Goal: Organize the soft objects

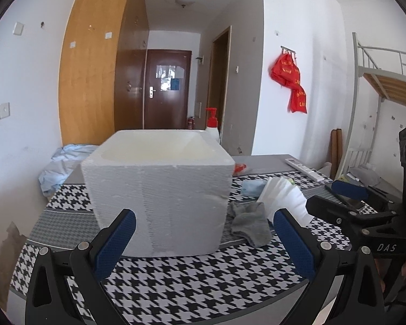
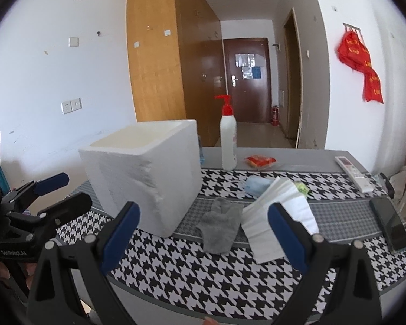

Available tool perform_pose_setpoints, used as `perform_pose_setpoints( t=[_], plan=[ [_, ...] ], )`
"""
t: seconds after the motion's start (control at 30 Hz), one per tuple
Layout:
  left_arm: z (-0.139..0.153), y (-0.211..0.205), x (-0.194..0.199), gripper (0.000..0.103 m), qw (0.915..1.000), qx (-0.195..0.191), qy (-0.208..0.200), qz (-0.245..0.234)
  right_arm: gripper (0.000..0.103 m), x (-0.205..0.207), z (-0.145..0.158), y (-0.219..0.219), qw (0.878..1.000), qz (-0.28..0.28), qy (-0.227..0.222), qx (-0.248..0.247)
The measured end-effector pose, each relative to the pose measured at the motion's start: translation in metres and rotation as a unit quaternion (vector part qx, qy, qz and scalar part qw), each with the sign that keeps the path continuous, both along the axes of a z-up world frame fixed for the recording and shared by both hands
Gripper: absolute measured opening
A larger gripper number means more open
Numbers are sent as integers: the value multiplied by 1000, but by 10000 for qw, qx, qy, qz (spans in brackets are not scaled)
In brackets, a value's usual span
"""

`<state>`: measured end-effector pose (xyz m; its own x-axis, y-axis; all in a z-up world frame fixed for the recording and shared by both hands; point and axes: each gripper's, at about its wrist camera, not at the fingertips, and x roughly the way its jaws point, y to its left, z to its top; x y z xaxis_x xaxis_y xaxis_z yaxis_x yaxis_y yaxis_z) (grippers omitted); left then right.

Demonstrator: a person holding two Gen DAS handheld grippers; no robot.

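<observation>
From the left wrist camera, the left gripper point(image 1: 203, 233) hangs low over the desk point(image 1: 192, 284) with its black-and-white houndstooth cloth, its blue-padded fingers point(image 1: 116, 241) spread wide and holding nothing. Straight ahead, filling the gap between them, stands one open white foam box point(image 1: 159, 189), which hides most of the desk behind it. Just right of the box lies one crumpled grey sock point(image 1: 250, 223), touching one fanned stack of white paper napkins point(image 1: 281, 197). Behind those sits one light blue folded cloth point(image 1: 253, 187). The right gripper point(image 1: 335, 197) reaches in from the right edge, beside the napkins.

From the right wrist camera, the right gripper point(image 2: 203, 230) is also spread wide and empty, its fingers point(image 2: 287, 238) framing the grey sock point(image 2: 220, 227) and the white napkins point(image 2: 273, 216), which overlap one finger. The foam box point(image 2: 146, 173) stands to the left, the blue cloth point(image 2: 257, 184) behind. Farther back are one white pump bottle with a red top point(image 2: 228, 135), one small orange packet point(image 2: 260, 161), one white remote control point(image 2: 353, 173) and one dark phone point(image 2: 391, 223) at the right. The left gripper point(image 2: 58, 189) shows at the left edge, open.
</observation>
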<state>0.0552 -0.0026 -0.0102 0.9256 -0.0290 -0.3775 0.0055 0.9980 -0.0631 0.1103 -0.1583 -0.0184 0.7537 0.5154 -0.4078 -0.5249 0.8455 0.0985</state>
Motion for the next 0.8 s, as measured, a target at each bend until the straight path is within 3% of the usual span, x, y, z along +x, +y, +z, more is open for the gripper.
perform_pose_setpoints(
  t=[0.8],
  plan=[
    [-21,-56,41,102,9964,168,342,-757,97,20,-22,-66,9956,-897,259,-21]
  ],
)
